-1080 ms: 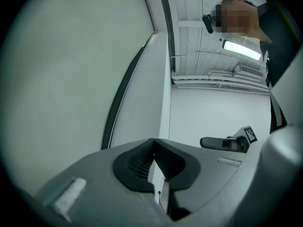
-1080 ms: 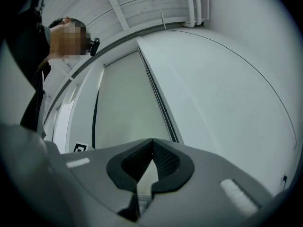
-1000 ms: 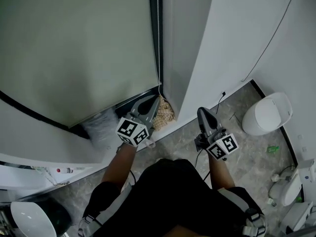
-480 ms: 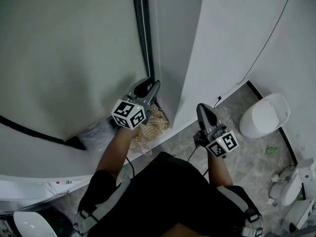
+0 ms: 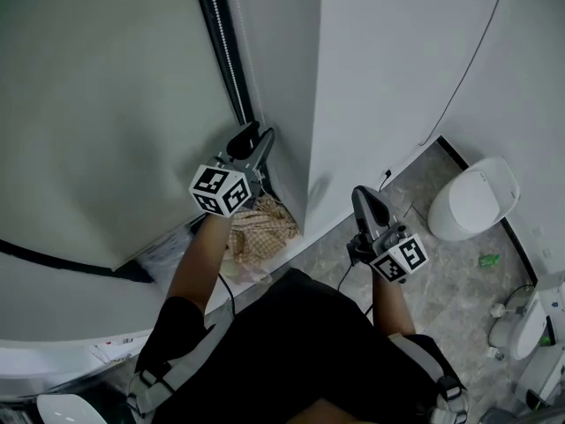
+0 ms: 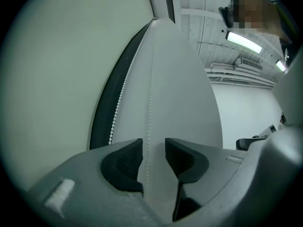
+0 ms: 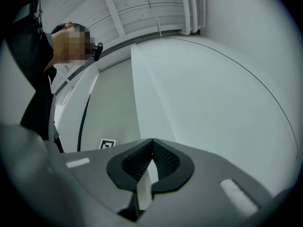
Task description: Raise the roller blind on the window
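Observation:
The pale roller blind [image 5: 88, 104] hangs down over the window at the left, and it fills the left of the left gripper view [image 6: 57, 79]. Its white bead chain [image 5: 225, 47] runs down the black frame beside it. My left gripper [image 5: 253, 137] is up against that frame. Its jaws have just been opening and now stand open [image 6: 154, 143]. One strand of the bead chain [image 6: 150, 93] passes between them close to the left pad, and neither pad presses on it. My right gripper [image 5: 362, 197] is shut and empty [image 7: 152, 143] in front of the white wall.
A white wall pier [image 5: 371, 87] stands right of the window, with a thin cable [image 5: 477, 56] running down the wall. A checked cloth [image 5: 260, 223] lies on the floor below the left gripper. A white round bin [image 5: 472, 203] stands at the right. The blind's black bottom bar [image 5: 53, 259] sits low.
The left gripper has moved up along the bead chain and its jaws have opened off it. The right gripper has hardly shifted and stays shut.

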Motion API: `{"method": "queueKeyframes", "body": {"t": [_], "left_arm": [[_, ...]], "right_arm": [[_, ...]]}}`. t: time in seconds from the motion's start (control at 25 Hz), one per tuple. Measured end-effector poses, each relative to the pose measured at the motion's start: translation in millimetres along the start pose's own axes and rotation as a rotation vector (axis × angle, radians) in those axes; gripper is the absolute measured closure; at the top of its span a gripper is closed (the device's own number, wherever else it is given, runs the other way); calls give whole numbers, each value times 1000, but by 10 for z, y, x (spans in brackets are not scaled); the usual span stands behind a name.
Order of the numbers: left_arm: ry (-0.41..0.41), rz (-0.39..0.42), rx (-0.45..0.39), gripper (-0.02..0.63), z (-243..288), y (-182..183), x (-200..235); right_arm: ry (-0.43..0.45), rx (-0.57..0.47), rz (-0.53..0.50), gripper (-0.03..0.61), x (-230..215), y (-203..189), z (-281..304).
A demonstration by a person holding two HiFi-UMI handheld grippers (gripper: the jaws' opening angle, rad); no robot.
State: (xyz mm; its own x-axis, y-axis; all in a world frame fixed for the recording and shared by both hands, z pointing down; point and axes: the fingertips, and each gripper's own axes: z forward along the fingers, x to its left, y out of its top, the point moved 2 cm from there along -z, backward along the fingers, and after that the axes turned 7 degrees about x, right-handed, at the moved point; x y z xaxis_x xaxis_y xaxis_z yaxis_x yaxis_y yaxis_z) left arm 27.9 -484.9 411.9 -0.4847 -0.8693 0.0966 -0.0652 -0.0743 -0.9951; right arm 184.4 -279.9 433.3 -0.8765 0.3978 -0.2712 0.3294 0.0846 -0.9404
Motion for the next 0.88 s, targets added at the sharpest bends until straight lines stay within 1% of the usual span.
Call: {"method": "queueKeyframes", "body": {"t": [0.2,0.4,0.48,0.56,0.6,0.72,0.88], "left_arm": [[-80,-3,-32,460,100,31,33],[-113,-37,-54,463,136,59,61],[-125,-48,-61,483,125,73,36],[-124,-54,-71,579,106,74,18],[-127,-57,-77,591,93,72,2],[-137,-62,-91,592,42,67,-68],[-149,-60,-100,594,-95,57,-185]], "right_arm": [[-42,1,9,578,-117,-22,-104],[-59,6,9,578,-139,-20,-190],[-68,9,9,578,-138,-2,-246],[-77,13,12,578,-147,4,-290],[-81,16,14,578,-150,0,-306],[-83,29,15,578,-136,-24,-335],[-65,54,13,578,-48,-77,-318]]}}
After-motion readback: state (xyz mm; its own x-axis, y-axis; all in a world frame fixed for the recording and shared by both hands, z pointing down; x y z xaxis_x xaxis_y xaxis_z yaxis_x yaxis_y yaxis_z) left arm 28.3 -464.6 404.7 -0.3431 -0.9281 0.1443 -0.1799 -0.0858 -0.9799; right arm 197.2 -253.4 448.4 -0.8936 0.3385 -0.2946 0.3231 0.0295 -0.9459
